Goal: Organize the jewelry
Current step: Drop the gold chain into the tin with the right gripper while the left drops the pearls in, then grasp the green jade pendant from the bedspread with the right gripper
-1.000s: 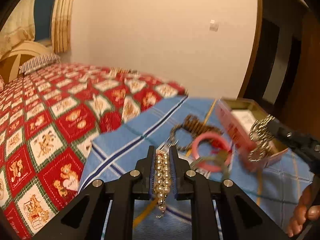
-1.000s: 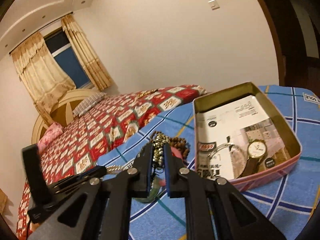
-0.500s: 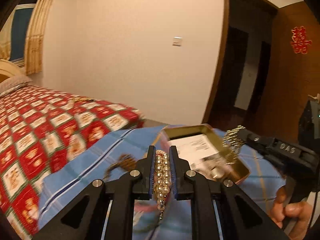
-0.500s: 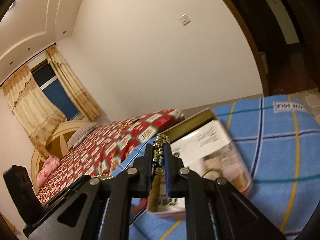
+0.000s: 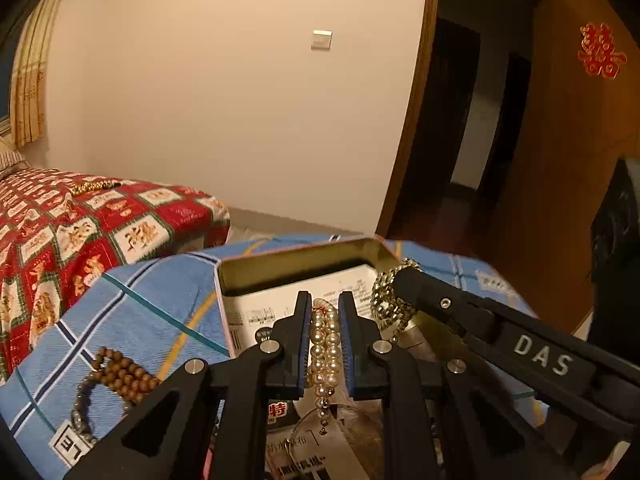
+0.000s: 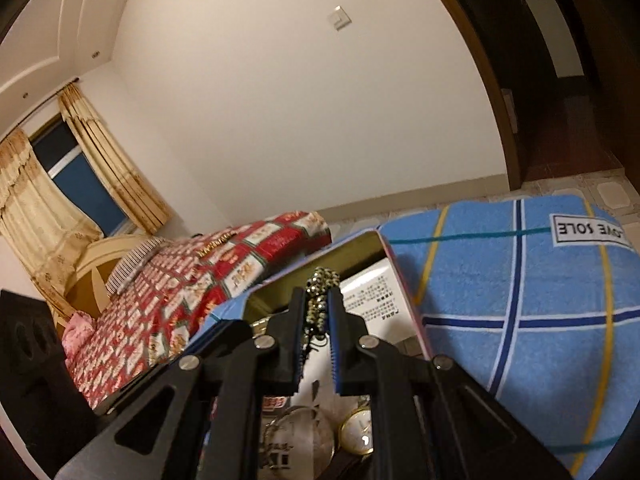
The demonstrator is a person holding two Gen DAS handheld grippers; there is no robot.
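The left gripper is clamped nearly closed on a pearl strand that hangs between its pads over the open tin box. The right gripper is likewise pinched tight on a dark gold-flecked bead bracelet, also above the tin; from the left wrist view it reaches in from 3 o'clock, its beads dangling just beside the pearls.

Inside the tin lie printed paper, a gold-faced watch and a clear round piece near the right gripper's base. At 8 o'clock of the tin, on the blue plaid blanket, rests a brown wooden bead bracelet, touching a greyish beaded strand.

The blanket covers the near end of a bed; a red patchwork quilt stretches off at 10 o'clock, with a small gold chain on it. Beyond are a cream wall with a light switch, curtains, and a dark wooden doorway at 1 o'clock.
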